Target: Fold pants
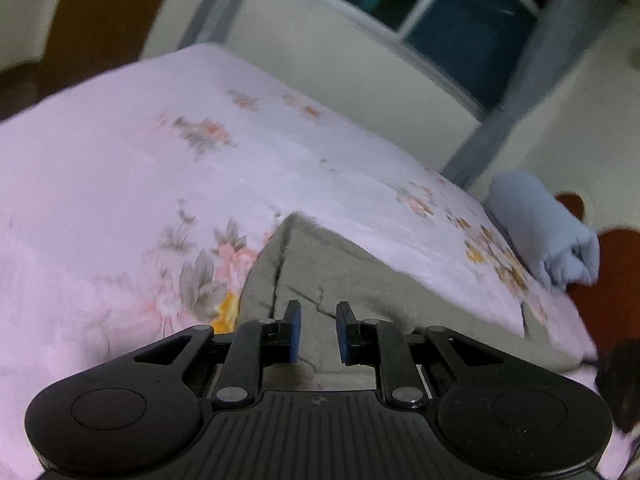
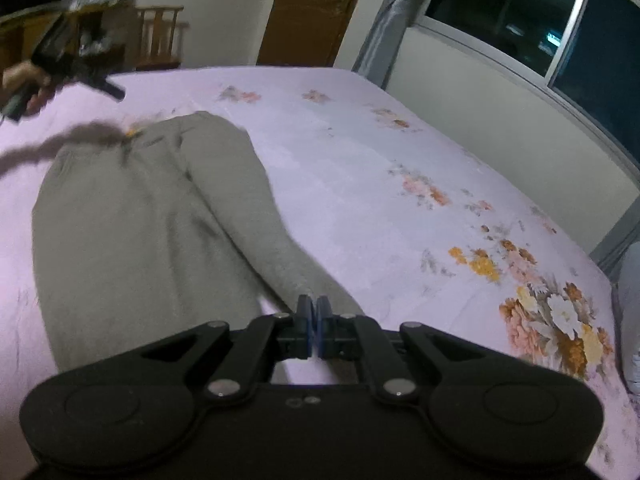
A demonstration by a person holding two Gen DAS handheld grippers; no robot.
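Observation:
Grey-green pants (image 2: 132,208) lie flat on the pink floral bed sheet (image 2: 360,160), waist at the far end, both legs running toward the right wrist camera. My right gripper (image 2: 313,312) is shut over the near end of the right leg; whether cloth is pinched between the pads is hidden. In the left wrist view the pants' waist (image 1: 320,264) lies just under my left gripper (image 1: 318,312), which is open with nothing between its blue pads. The left gripper also shows in the right wrist view (image 2: 104,86), held in a hand above the waist.
A rolled light-blue cloth (image 1: 548,228) lies at the bed's far right edge beside a red-brown headboard (image 1: 616,280). A wall with a dark window (image 2: 560,20), grey curtains (image 2: 388,20), a wooden door (image 2: 316,8) and a wooden chair (image 2: 160,36) stand beyond the bed.

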